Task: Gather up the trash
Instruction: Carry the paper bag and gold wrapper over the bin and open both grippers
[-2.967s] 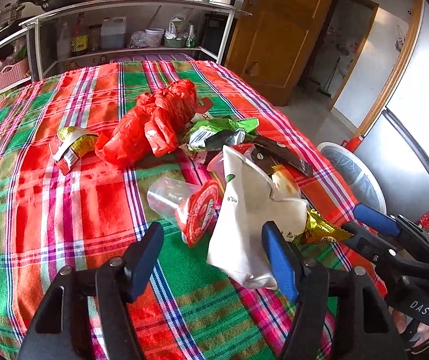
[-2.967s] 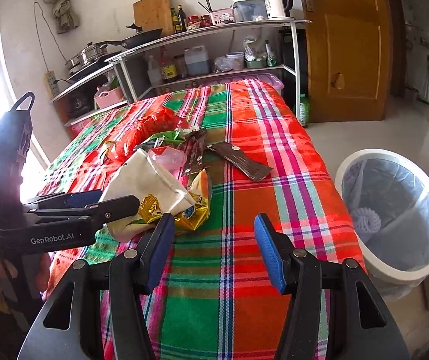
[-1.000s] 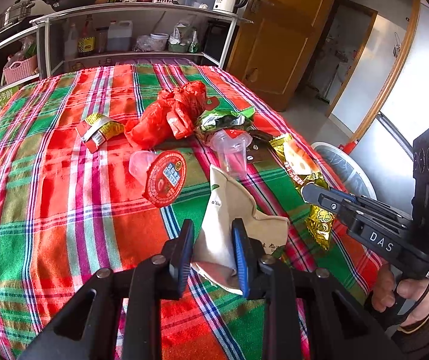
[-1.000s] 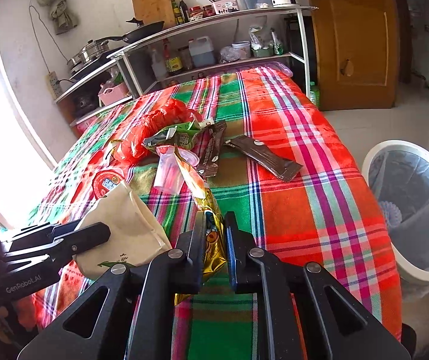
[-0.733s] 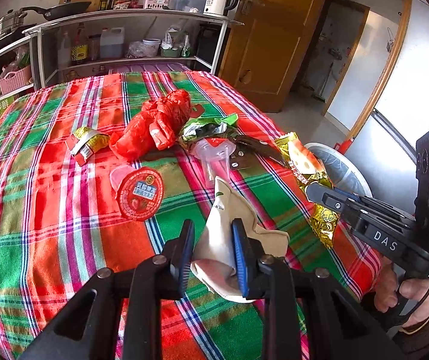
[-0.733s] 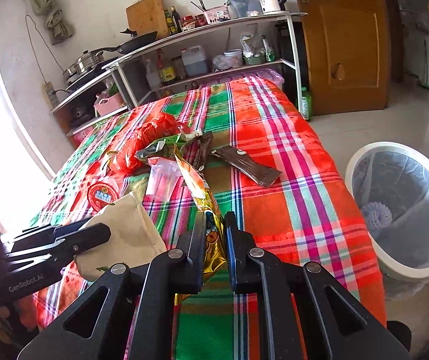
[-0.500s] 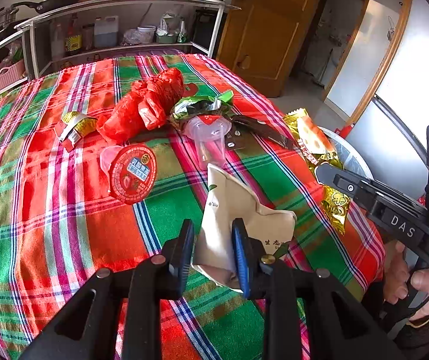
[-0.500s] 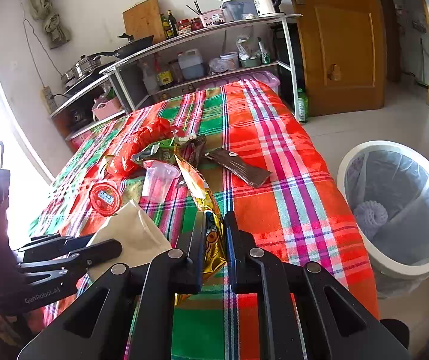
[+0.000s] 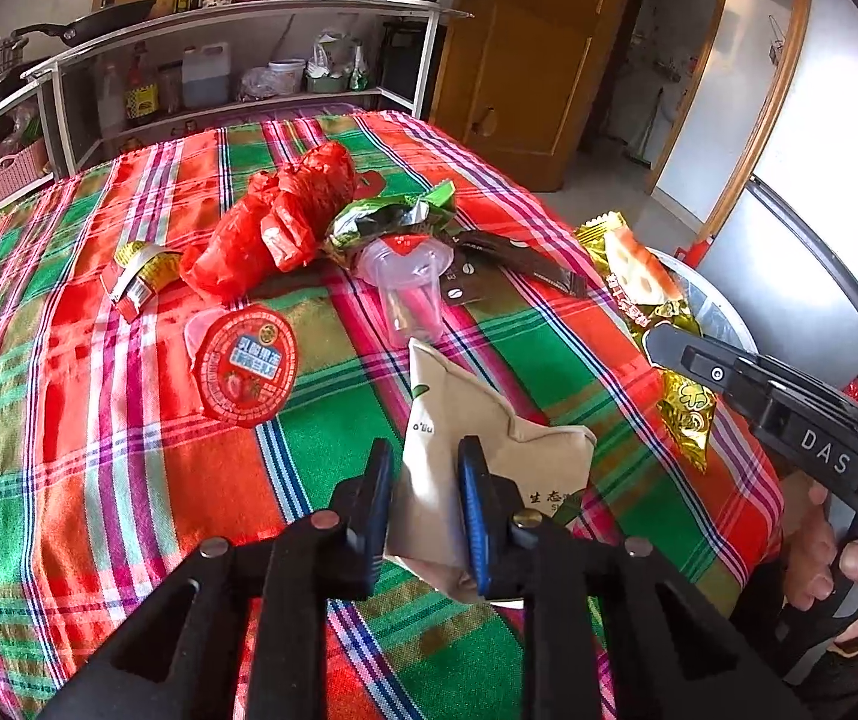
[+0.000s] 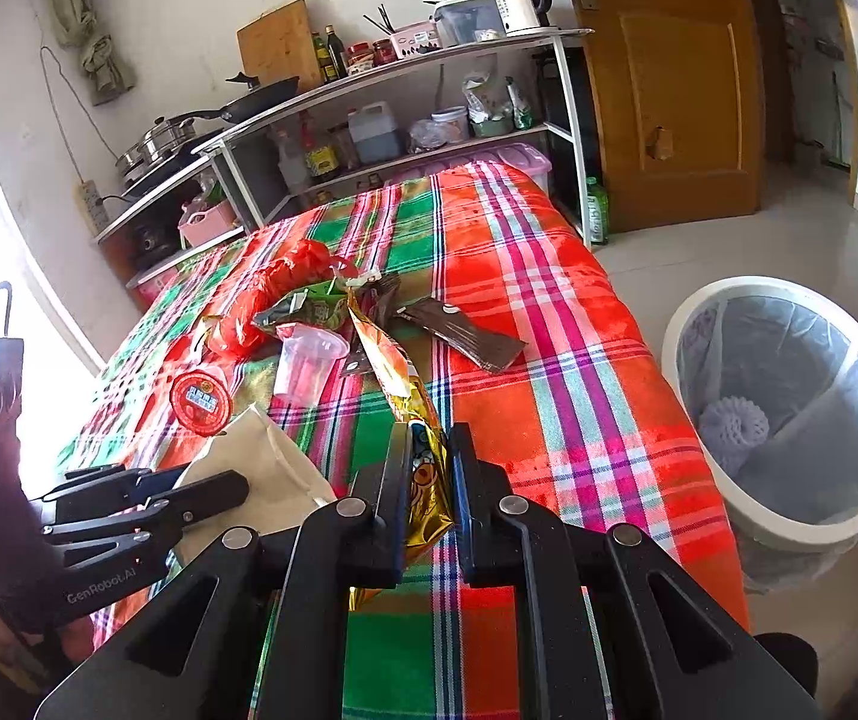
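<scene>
My left gripper (image 9: 426,480) is shut on a beige paper bag (image 9: 477,438) and holds it above the plaid table. My right gripper (image 10: 429,468) is shut on a gold snack wrapper (image 10: 399,384), which also shows in the left wrist view (image 9: 639,294). A white trash bin (image 10: 789,420) with a clear liner stands on the floor right of the table. On the table lie a red plastic bag (image 9: 285,222), a green wrapper (image 9: 393,219), a clear cup (image 9: 411,282), a red-lidded cup (image 9: 243,363), a brown wrapper (image 10: 459,330) and a small yellow packet (image 9: 138,273).
The table's plaid cloth (image 10: 519,276) hangs over the right edge beside the bin. A metal shelf rack (image 10: 405,120) with bottles and pans stands behind the table. A wooden door (image 10: 669,78) is at the back right.
Both grippers closed on their items, the left on the paper bag and the right on the gold wrapper, and lifted them. Over the last second both have drawn back slightly from the table.
</scene>
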Available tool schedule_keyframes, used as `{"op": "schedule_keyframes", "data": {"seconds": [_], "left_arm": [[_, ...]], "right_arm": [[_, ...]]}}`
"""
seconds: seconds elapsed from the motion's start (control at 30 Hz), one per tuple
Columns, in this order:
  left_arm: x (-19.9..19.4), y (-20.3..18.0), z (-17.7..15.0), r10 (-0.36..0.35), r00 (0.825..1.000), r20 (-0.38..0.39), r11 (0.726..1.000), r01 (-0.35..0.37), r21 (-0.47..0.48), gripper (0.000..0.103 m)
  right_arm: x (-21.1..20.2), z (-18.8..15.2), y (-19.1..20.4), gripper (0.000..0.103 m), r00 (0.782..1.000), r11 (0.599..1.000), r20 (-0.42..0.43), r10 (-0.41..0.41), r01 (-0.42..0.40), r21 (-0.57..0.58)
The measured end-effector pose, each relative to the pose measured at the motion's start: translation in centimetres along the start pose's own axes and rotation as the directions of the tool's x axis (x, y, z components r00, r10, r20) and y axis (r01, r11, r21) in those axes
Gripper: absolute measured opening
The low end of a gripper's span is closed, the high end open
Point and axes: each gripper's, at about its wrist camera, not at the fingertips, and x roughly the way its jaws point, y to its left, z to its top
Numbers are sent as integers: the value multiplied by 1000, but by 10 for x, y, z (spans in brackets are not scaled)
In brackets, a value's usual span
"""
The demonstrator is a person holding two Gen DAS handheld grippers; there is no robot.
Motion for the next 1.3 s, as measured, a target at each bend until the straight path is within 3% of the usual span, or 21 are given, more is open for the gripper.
{"op": "schedule_keyframes", "data": {"seconds": [0.4,0.73,1.07,1.3], "left_arm": [[-16,-25,25,7,996,85,999,-11,42,22],[-10,-78,60,-58,988,143,989,37,146,22],[19,-142,86,-131,982,139,968,96,231,22],[56,-179,99,-188,979,79,958,165,237,22]], "right_arm": [[-20,3,-19,13,999,999,48,-25,24,37],[-52,12,-57,12,987,990,112,-120,110,92],[-84,20,-108,12,961,965,153,-229,203,165],[-90,21,-158,12,943,932,122,-310,276,234]]}}
